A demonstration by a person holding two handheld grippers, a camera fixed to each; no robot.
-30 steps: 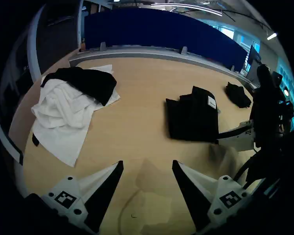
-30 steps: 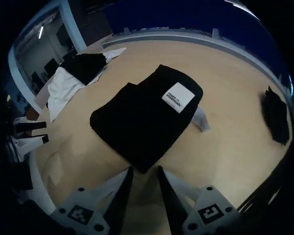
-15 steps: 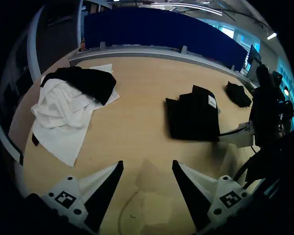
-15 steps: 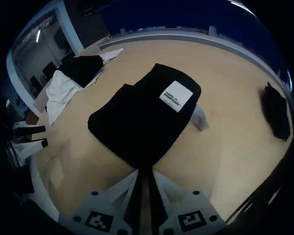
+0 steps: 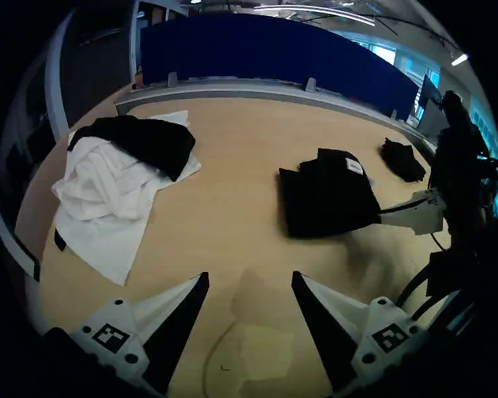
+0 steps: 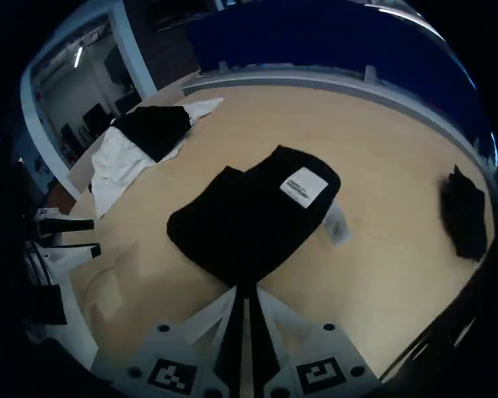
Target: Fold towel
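Right gripper view: right gripper (image 6: 248,290) pinches black towel (image 6: 249,219) corner; left gripper (image 5: 249,274) spread wide over table (image 5: 236,166).

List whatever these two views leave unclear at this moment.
- Right gripper view: how much of the black towel the shut right tongs pinch; they cover the corner.
- Right gripper view: the white item beside the towel is partly under it; unidentifiable.
- Left gripper view: the dark bundle is too small to identify.
- Left gripper view: the black cloth covers part of the white pile.
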